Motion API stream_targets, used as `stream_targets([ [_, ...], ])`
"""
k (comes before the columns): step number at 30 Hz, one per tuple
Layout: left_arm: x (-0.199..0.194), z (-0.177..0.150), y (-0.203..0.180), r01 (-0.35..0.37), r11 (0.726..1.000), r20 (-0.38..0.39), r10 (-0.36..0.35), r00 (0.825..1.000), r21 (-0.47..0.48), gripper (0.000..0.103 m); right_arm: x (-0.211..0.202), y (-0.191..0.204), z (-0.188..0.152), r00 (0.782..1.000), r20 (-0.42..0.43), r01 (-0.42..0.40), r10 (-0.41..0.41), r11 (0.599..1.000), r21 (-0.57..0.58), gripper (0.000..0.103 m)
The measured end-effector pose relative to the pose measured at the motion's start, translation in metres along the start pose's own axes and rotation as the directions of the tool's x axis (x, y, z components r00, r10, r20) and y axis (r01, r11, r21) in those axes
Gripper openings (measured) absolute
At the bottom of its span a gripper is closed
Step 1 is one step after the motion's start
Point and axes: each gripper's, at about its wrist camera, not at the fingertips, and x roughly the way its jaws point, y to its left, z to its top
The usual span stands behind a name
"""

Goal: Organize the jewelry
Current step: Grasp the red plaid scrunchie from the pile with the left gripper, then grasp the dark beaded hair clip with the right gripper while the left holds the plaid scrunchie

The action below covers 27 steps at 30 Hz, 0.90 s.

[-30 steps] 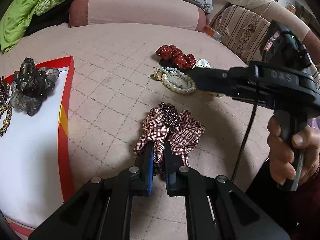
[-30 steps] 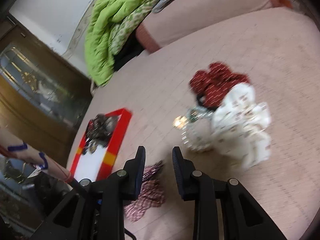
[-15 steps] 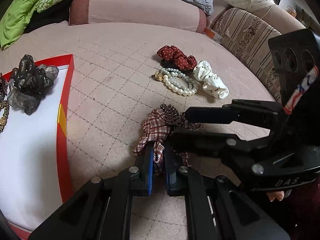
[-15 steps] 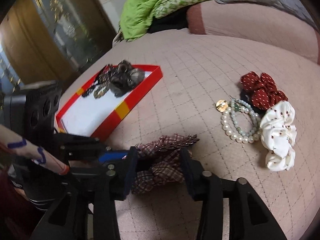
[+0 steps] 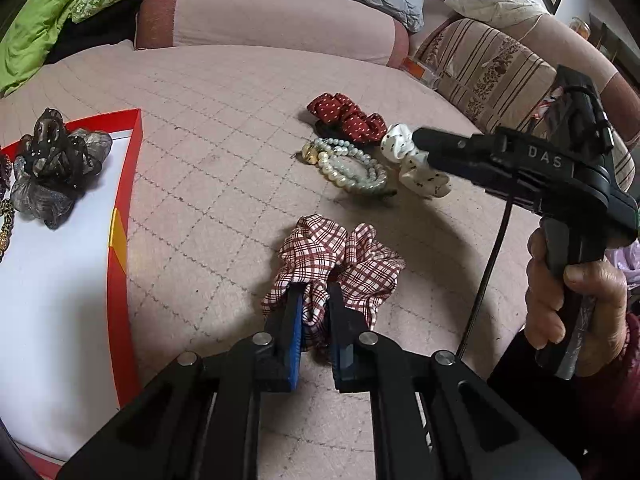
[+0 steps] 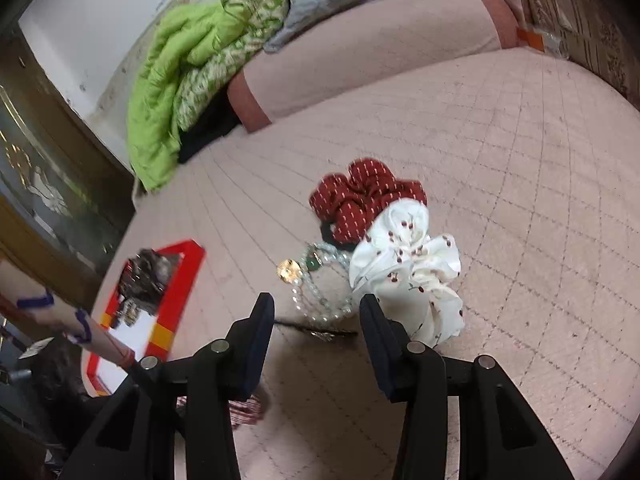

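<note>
My left gripper (image 5: 314, 300) is shut on the near edge of a red-and-white plaid scrunchie (image 5: 336, 256) that rests on the pink quilted bed. My right gripper (image 6: 316, 312) is open and empty, above a dark hair clip (image 6: 320, 332) lying in front of the pearl bracelets (image 6: 320, 288). The dark clip (image 5: 384, 192) also shows beside the bracelets (image 5: 348, 168) in the left wrist view. A white cherry-print scrunchie (image 6: 408, 264) and a red dotted scrunchie (image 6: 360, 200) lie just beyond. The red-rimmed white tray (image 5: 120, 240) at left holds a grey-black scrunchie (image 5: 56, 172).
Pink bolster (image 5: 272, 20), green blanket (image 6: 180, 80) and grey pillow lie at the bed's far side. A striped cushion (image 5: 492, 72) stands at the right. The person's hand (image 5: 572, 304) holds the right gripper's handle. A wooden cabinet (image 6: 36, 168) stands left of the bed.
The right gripper swung over the plaid scrunchie, then back toward the bracelets. The dark clip that sat on the plaid scrunchie now lies by the bracelets. The left gripper stayed shut.
</note>
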Motion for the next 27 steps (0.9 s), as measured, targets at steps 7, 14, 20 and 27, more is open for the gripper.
stream_targets([
  [7,-0.001,0.011,-0.019,-0.051,0.996,0.037,0.049,0.998,0.07,0.06,-0.005,0.006,0.004,0.996,0.047,-0.077,0.076,0.997,0.011,0.049],
  [14,0.033,0.014,-0.026,-0.08,0.988,-0.025,0.084,0.996,0.129,0.06,-0.001,0.006,0.0,0.994,-0.001,-0.106,0.106,0.994,0.022,0.049],
  [20,0.026,0.014,-0.027,-0.131,0.98,0.035,0.127,0.991,0.152,0.012,0.005,0.007,-0.001,0.994,-0.03,-0.102,0.102,0.995,-0.009,0.049],
  [27,-0.012,0.02,-0.014,-0.131,0.987,0.112,0.121,0.986,0.092,0.012,0.043,0.016,0.001,0.988,-0.145,-0.066,0.052,0.994,-0.09,0.049],
])
